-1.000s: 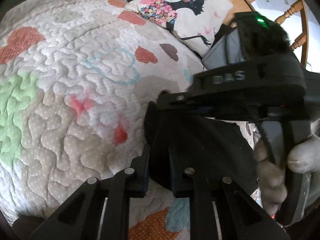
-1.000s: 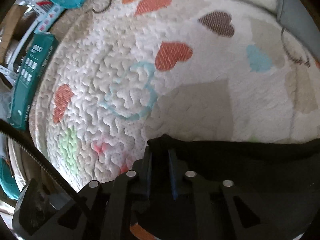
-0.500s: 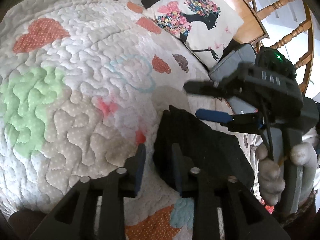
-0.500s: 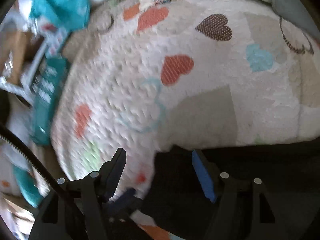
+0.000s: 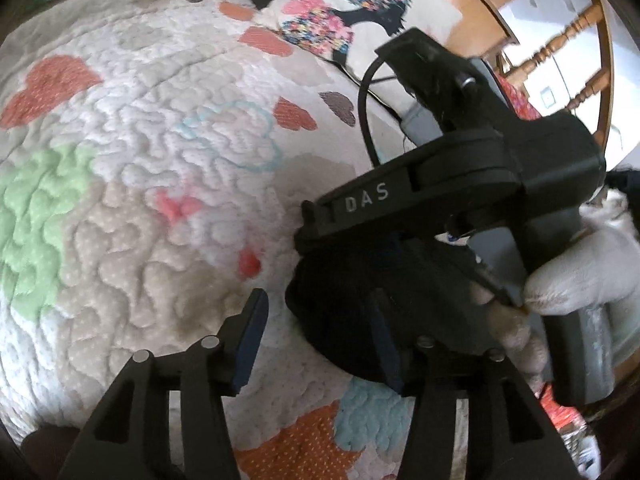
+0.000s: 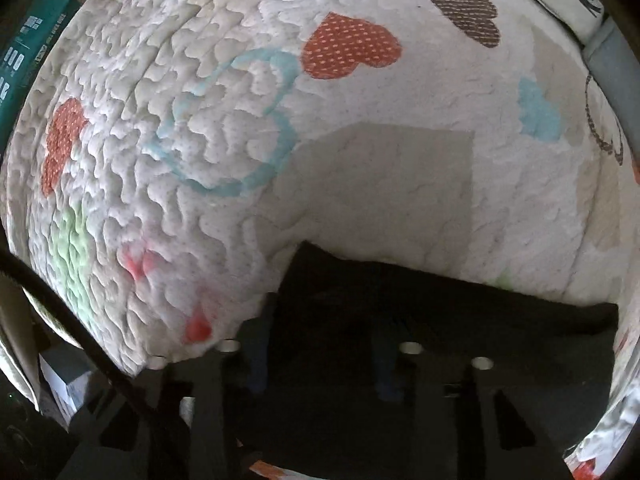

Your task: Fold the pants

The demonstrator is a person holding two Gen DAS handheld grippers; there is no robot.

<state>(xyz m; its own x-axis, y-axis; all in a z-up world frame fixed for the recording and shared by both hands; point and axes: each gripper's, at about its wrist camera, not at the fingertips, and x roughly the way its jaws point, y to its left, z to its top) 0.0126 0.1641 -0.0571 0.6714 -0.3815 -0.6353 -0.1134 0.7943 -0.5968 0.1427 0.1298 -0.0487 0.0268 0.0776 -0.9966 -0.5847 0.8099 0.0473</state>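
The black pants [image 5: 352, 320] lie folded into a compact dark bundle on the quilted bedspread [image 5: 120, 208]. My left gripper [image 5: 316, 328] is open just above the bundle's near left corner, one finger off the cloth, the other over it. The right gripper's body [image 5: 460, 184], held by a gloved hand, hovers over the bundle in the left wrist view. In the right wrist view the pants [image 6: 440, 312] fill the lower frame, and my right gripper [image 6: 320, 360] stands open over them, holding nothing.
A printed cushion [image 5: 352, 28] lies at the far edge of the bed, with a wooden chair [image 5: 560, 40] behind it. A teal box [image 6: 24, 52] stands off the bed's left side. The quilt [image 6: 360, 160] stretches beyond the pants.
Both grippers were shut on the pants' edge a second ago. Both have opened and let go, and the pants now lie on the quilt. The right gripper has lifted over the bundle.
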